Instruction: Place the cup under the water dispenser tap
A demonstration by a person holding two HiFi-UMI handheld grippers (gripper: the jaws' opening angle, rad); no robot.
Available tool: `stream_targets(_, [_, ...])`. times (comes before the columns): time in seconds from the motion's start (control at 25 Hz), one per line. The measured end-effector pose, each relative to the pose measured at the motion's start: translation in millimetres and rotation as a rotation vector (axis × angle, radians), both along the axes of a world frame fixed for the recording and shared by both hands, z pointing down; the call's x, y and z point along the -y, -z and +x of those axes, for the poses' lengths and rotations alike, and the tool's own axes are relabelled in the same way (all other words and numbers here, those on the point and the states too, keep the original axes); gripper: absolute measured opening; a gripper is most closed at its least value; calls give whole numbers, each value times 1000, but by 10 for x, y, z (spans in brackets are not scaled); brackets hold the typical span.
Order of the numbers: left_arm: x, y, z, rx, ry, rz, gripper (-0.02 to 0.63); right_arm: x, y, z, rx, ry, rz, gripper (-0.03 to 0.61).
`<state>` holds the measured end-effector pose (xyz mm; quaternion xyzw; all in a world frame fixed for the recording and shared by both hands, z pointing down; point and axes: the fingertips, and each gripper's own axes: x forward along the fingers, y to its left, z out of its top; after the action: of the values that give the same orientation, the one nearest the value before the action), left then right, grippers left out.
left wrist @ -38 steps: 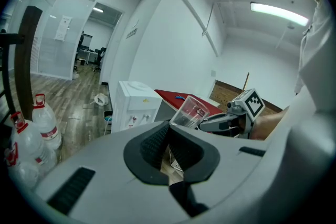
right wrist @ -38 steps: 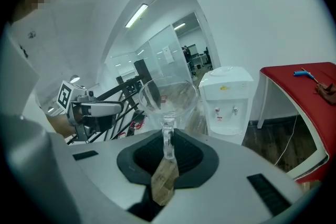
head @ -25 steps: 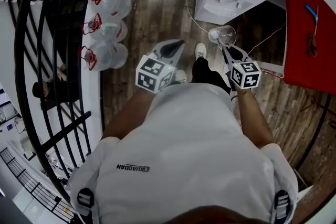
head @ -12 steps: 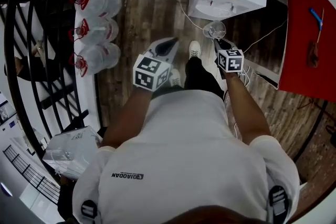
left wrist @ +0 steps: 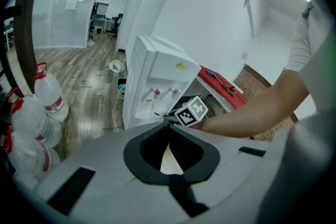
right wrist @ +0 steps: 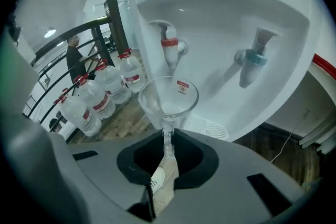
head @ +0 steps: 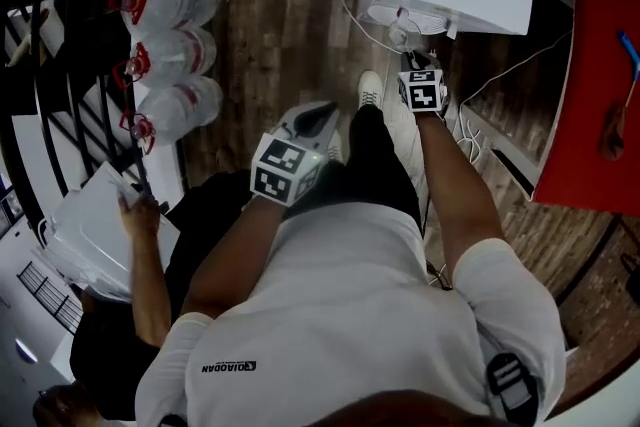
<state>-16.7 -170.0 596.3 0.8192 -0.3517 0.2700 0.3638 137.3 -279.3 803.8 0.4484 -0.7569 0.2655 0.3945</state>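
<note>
Step in hand: carrying the cup in to the tap, not yet setting it down.

- Right tongs (right wrist: 168,140) are closing tight on the clear cup (right wrist: 169,97), pinching a thin upright part of it at its near side. I can't tell whether that part is a handle or the wall.
- The cup is hanging upright in the air inside the recess of the water dispenser (right wrist: 226,23), just below and in front of the red tap (right wrist: 169,50). The blue tap (right wrist: 254,60) is sitting off to the right.
- The drip tray (right wrist: 206,127) is showing below and behind the cup. It looks like there's no contact.
- In the head view, the right tongs (head: 412,53) are reaching right up to the dispenser front.
- Left tongs (left wrist: 169,126) are idling back near the body, jaws together with nothing between them.

Next move, as I'm reading it: centre the rim under the red spout, lower until the base is sitting flat on the tray, then open and back straight out. The cup looks light, so a sideways pull on release could tip it.
</note>
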Motion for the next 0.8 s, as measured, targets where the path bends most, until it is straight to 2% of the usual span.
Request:
stream_targets(0.4, [-35, -282, -7, 26, 20, -74, -3, 416, -489, -109, -120, 135, 117, 51])
stream_targets(0.8, [-149, -422, 43, 29, 12, -119, -3, 579, -627, -135, -92, 110, 164, 51])
